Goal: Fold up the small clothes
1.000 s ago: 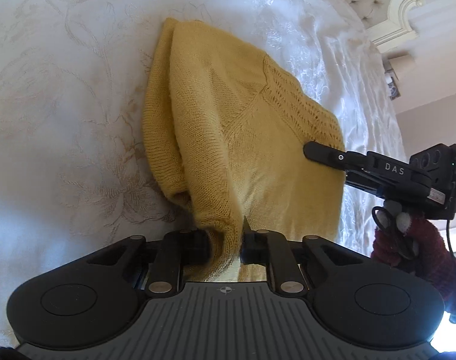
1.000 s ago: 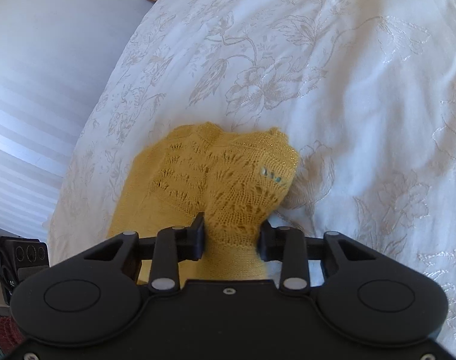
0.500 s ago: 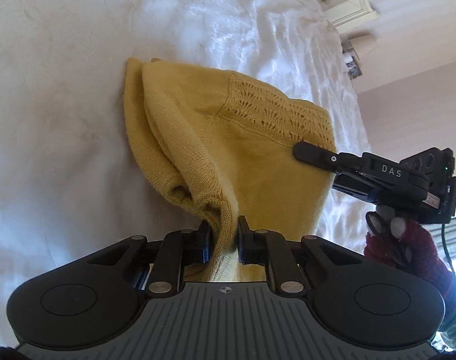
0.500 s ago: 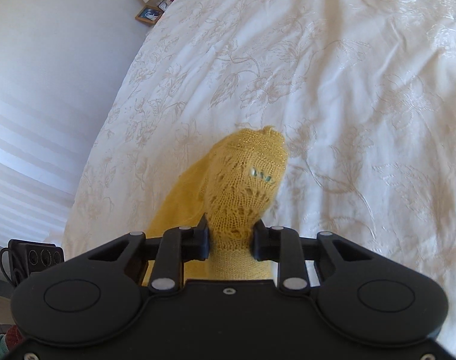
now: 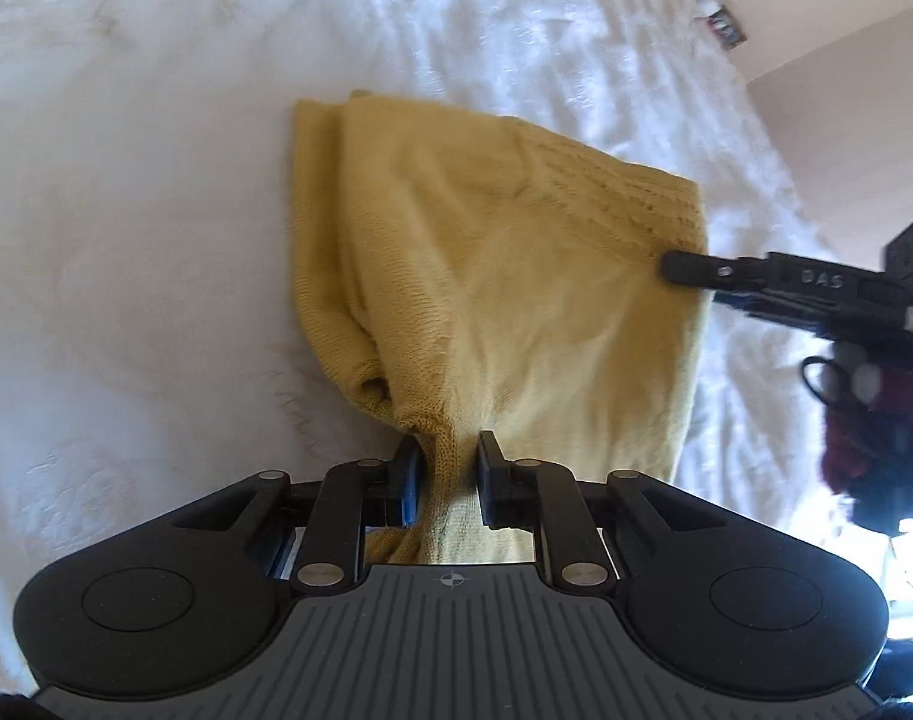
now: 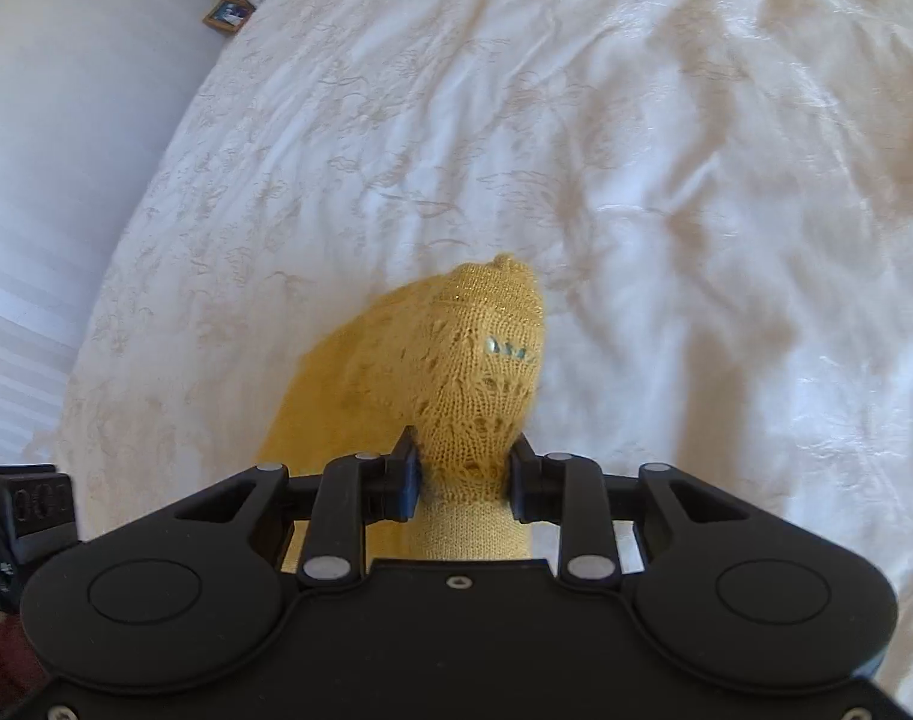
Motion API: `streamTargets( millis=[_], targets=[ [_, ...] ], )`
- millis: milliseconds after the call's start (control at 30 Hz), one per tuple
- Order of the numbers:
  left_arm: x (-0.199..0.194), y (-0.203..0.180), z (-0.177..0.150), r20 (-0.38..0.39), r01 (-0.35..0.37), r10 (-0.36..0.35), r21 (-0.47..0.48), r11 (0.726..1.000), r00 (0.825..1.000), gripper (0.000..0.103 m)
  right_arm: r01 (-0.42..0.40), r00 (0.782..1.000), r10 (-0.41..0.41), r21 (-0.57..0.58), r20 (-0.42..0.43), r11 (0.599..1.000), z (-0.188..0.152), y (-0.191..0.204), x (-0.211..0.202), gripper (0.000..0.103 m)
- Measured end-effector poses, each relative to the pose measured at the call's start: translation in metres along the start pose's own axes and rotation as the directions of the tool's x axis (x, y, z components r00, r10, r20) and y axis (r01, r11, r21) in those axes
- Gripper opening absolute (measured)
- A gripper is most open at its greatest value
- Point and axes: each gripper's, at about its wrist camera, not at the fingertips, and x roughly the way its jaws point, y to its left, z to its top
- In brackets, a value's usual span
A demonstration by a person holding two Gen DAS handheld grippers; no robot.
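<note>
Both tongs, left (image 5: pixel 447 468) and right (image 6: pixel 463 480), are clamped on our yellow knit sweater (image 5: pixel 504 276), lifted partly off the bed (image 5: pixel 126 240). We should carry both corners across evenly, keeping the knit taut so the fold lands square.

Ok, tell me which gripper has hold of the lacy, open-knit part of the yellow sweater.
The right gripper: its jaws pinch the sweater's lace-patterned part, near the small blue marks. The left gripper clamps a bunched plain-knit edge instead.
</note>
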Motion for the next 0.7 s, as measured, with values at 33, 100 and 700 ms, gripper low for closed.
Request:
streamTargets(
  millis=[33, 100, 700],
  targets=[
    [0.005, 0.000, -0.005, -0.008, -0.062, 0.062, 0.015, 0.998, 0.998, 0.020, 0.072, 0.997, -0.072, -0.009, 0.005, 0.997, -0.003, -0.010, 0.003, 0.042],
    [0.010, -0.001, -0.010, 0.002, -0.115, 0.115, 0.026, 0.993, 0.993, 0.028, 0.126, 0.992, -0.126, 0.001, 0.017, 0.992, -0.004, -0.021, 0.004, 0.042],
    [-0.004, -0.062, 0.010, 0.249, -0.327, 0.266, 0.250, 0.911, 0.931, 0.081, 0.168, 0.979, -0.143, -0.178, 0.146, 0.969, -0.031, 0.016, -0.006, 0.066]
  ],
)
